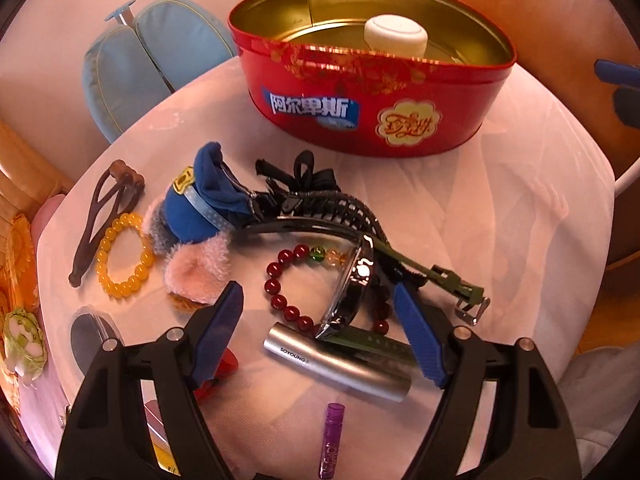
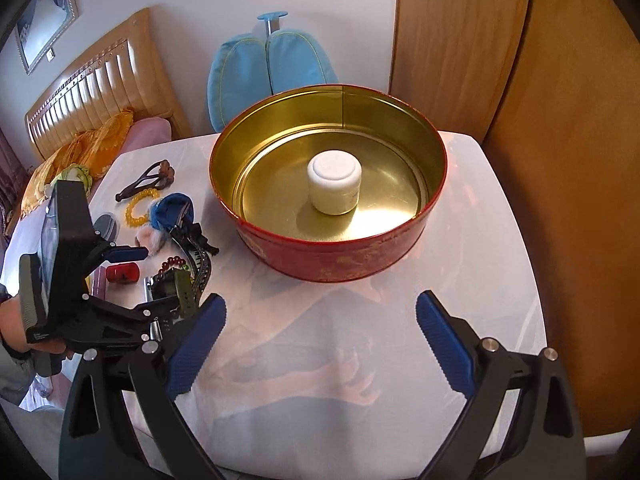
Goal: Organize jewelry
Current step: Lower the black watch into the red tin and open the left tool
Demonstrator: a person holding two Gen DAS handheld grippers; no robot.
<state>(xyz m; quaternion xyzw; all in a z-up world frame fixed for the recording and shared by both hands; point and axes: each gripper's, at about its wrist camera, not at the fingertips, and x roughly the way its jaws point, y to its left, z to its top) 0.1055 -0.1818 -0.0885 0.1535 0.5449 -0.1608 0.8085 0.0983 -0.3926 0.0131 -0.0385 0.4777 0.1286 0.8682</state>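
Barely begun: the round red tin with gold lining (image 2: 332,184) holds only 1 white lidded jar (image 2: 334,188). Left tongs (image 1: 320,324), spread apart and empty, hover over the dark red bead bracelet (image 1: 280,280) in front of the tin, crowded by a silver tube (image 1: 338,366) and a green-strapped watch (image 1: 360,276). Right tongs (image 2: 320,348) gape empty before the tin.

Red tin (image 2: 332,256) with gold floral print and gold inside; yellow bracelet (image 1: 125,255); dark-red bracelet (image 1: 280,288).

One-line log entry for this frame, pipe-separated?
left gripper: open, over red bead bracelet | right gripper: open, empty, facing red tin | tin holds: white jar
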